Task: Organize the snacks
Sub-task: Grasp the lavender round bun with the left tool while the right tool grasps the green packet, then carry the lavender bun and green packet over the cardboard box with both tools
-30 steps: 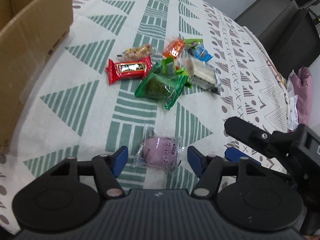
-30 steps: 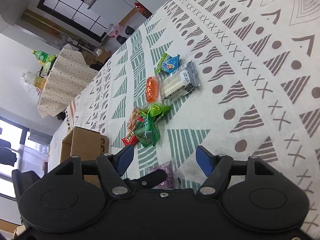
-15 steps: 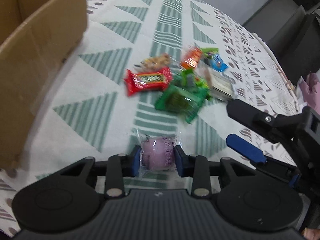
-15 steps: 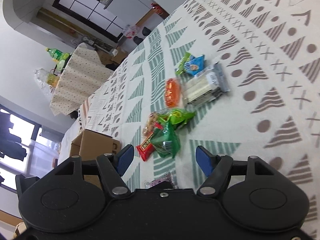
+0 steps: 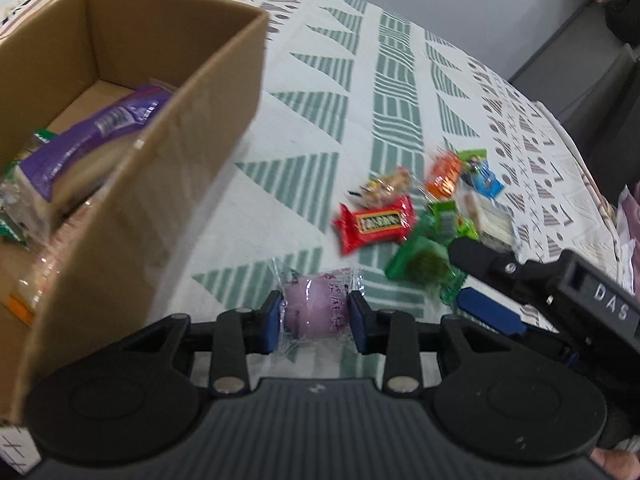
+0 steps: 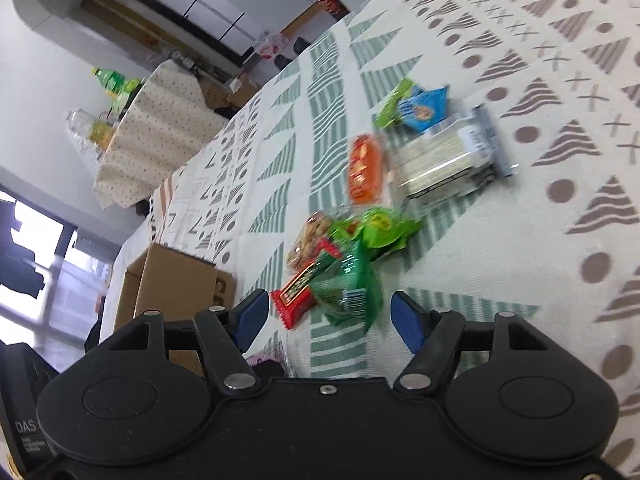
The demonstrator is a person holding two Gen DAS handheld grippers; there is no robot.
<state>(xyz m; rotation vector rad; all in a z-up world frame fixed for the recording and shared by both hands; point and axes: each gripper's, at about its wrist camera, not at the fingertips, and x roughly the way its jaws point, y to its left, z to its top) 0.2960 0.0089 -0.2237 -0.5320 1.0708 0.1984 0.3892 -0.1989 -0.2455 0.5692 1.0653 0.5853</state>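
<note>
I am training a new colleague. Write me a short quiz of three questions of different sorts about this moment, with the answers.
1. True or false: the right gripper is shut on the red bar.
2. What does the left gripper hold? A) orange packet B) purple snack C) blue packet
3. Fill in: a long purple pack lies inside the cardboard ____.

Key: 1 false, it is open and holds nothing; 2 B, the purple snack; 3 box.

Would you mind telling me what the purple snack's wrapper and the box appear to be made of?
Purple snack, held by the left hand-held gripper: clear glossy plastic film, judging by its shiny crinkled edges. Box: plain brown corrugated cardboard, matte, with clear tape along one edge.
</note>
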